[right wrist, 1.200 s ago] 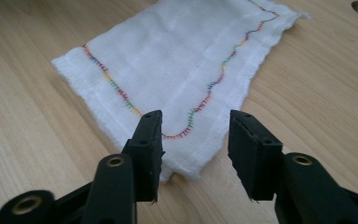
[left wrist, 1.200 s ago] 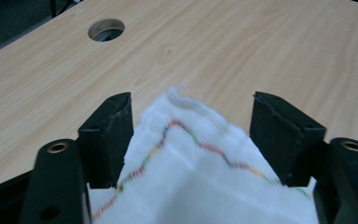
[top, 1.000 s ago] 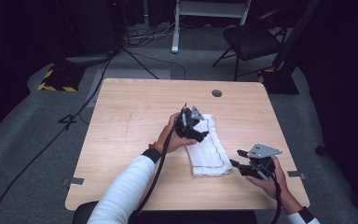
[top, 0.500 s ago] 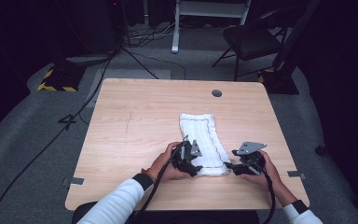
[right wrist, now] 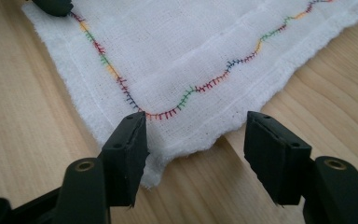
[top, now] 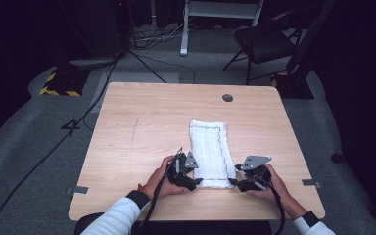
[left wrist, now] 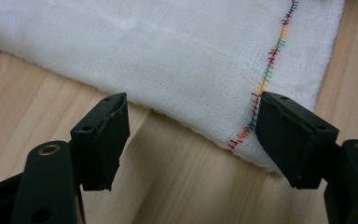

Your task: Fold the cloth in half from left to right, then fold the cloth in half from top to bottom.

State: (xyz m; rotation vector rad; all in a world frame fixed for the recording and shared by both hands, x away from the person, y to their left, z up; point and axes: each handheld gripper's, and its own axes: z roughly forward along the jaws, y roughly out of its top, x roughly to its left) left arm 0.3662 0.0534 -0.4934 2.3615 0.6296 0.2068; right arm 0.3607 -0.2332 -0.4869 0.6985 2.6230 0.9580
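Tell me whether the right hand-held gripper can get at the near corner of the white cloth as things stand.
Probably yes. The right hand-held gripper is open, its jaws straddling the white cloth corner on the bare table, with nothing in the way.

Cloth far end: white cloth (left wrist: 177,51) runs off the top edge, beyond the left gripper (left wrist: 191,135).
Cloth corner: hidden under one jaw of the right gripper (right wrist: 193,154).
Forearms: cut off below both grippers.

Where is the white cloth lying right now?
In the high view, the white cloth lies flat on the wooden table, right of centre, its near end between the left gripper and right gripper.
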